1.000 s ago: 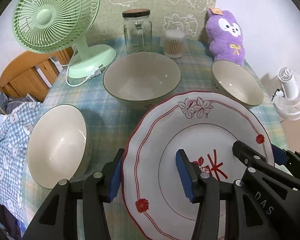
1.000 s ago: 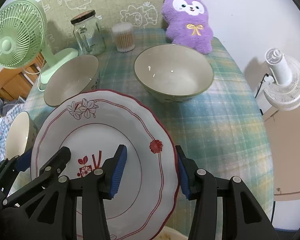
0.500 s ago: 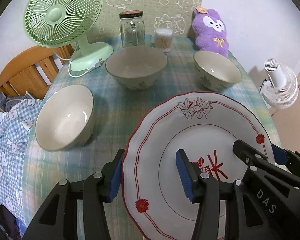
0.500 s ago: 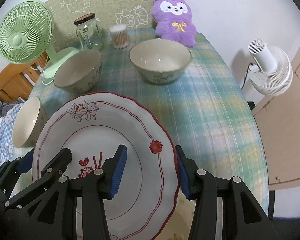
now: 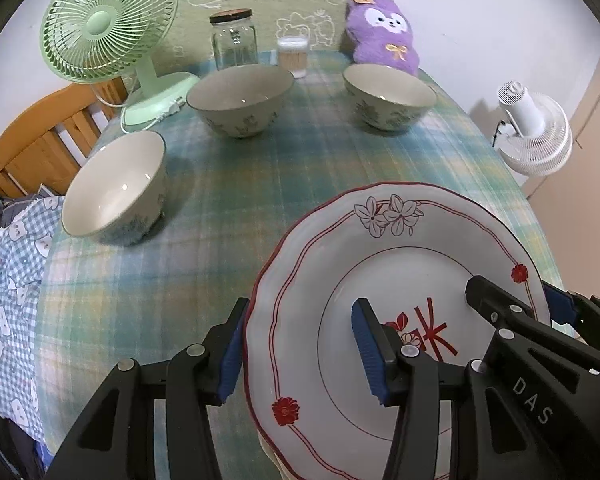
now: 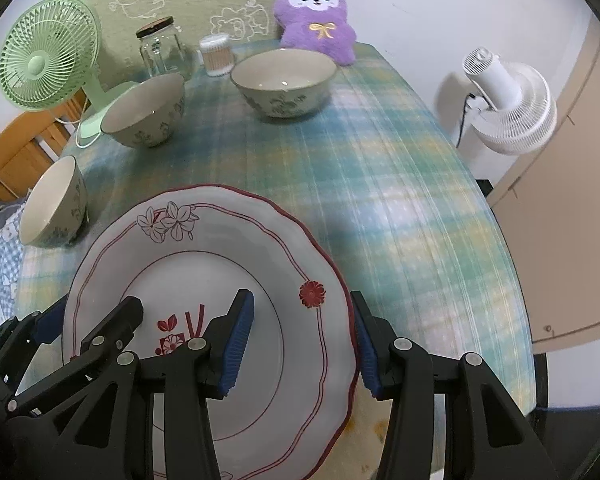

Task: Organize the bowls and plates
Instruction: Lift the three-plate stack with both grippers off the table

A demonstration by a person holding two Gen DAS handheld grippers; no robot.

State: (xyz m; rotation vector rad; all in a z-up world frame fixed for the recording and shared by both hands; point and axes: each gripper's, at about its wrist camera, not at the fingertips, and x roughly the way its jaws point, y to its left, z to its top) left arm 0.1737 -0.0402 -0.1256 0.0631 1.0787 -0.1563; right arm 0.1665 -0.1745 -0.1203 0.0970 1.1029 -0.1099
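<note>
Over the near edge of the table (image 5: 228, 216): plate (image 5: 380, 272), red-rimmed, tilted, off the cloth
Left gripper (image 5: 300, 352): pinching plate's left rim
Right gripper (image 6: 304, 340): pinching plate's right rim
Beyond the plate: three bowls, one far left (image 5: 112, 192), one middle (image 5: 240, 96), one far right (image 5: 388, 94)
Behind the bowls: green fan (image 5: 108, 20), jar (image 5: 234, 38)

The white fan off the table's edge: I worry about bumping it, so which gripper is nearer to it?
Right. The right gripper holds the plate's rim on the side facing the white fan; the left gripper grips the opposite rim, farther away.
</note>
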